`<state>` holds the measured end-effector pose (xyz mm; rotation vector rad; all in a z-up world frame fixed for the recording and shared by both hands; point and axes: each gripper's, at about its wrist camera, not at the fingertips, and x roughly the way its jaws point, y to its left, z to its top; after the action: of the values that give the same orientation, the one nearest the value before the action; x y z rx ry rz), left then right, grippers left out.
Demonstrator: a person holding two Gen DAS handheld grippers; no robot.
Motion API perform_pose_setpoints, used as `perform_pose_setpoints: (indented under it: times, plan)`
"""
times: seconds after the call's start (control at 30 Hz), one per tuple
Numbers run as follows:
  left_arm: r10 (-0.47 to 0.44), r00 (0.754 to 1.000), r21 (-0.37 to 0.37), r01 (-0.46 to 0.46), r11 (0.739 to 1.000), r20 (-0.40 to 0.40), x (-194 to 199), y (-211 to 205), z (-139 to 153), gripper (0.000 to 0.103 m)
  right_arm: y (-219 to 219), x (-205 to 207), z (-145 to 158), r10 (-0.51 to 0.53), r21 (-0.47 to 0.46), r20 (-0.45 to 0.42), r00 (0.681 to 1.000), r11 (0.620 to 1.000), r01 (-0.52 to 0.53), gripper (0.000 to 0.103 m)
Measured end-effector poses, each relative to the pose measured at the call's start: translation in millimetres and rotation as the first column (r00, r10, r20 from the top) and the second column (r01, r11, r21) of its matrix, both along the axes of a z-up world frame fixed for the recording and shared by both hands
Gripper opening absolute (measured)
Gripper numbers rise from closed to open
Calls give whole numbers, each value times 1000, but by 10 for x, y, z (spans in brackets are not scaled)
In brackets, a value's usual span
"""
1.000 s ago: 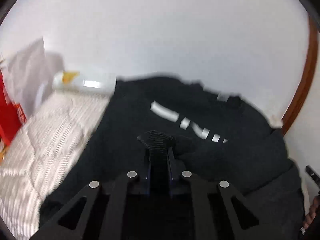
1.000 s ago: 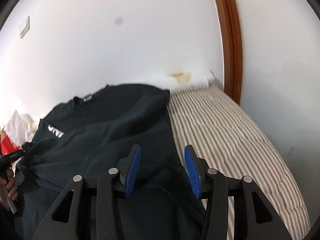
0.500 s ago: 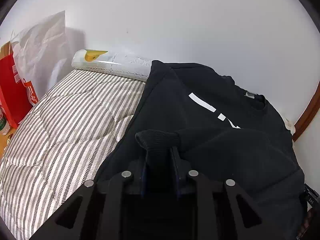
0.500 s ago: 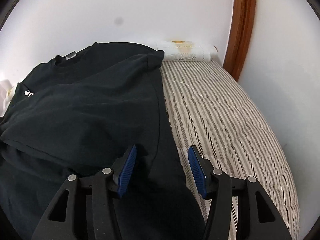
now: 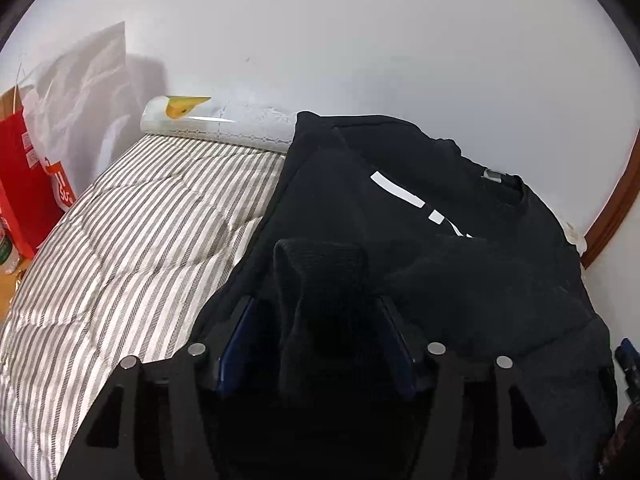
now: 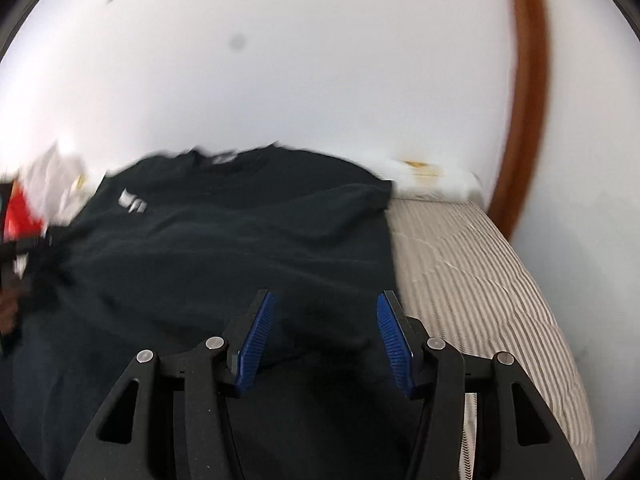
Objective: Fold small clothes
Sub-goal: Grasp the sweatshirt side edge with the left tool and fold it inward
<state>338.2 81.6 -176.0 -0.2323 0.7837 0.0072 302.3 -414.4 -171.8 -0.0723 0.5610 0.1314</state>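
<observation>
1. While the black sweatshirt (image 5: pixel 440 248) lies spread on the striped bed (image 5: pixel 132 248), its far edge reaches the white wall and a roll of plastic-wrapped white stuff (image 5: pixel 224 122).
2. White stripe lettering crosses its chest, and a grey label sits inside the round collar.
3. One ribbed cuff (image 5: pixel 320 276) stands bunched up between the pads of the left claw (image 5: pixel 316 332); its jaws have just been opening and now stand apart, no longer pinching the knit.
4. Over the sweatshirt's near part, the right claw (image 6: pixel 326 330) hangs with its blue pads spread wide and nothing between them.
5. Red bag (image 5: pixel 24 184) and white bag stand beside the bed.
</observation>
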Motion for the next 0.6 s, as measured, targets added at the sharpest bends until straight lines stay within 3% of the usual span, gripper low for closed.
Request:
perform_pose_setpoints:
  times: [0.17,0.27,0.43,0.6]
  plan:
    - [-30,999,70,29,997,14,-282,-21,15,66,304,12,-140,66,-137,-34,997,988,-70,54]
    - [-39,999,64,36,997,36,-426,19,51,70,444,29,-202,78,-209,-33,996,974,-83,53]
    - [-43,999,64,42,997,28,-434,18,38,71,530,-8,-238,92,-244,-33,995,965,-97,13]
    - [-42,998,45,40,998,43,-453,50,52,71,495,-102,-219,134,-267,-28,991,954,-137,8]
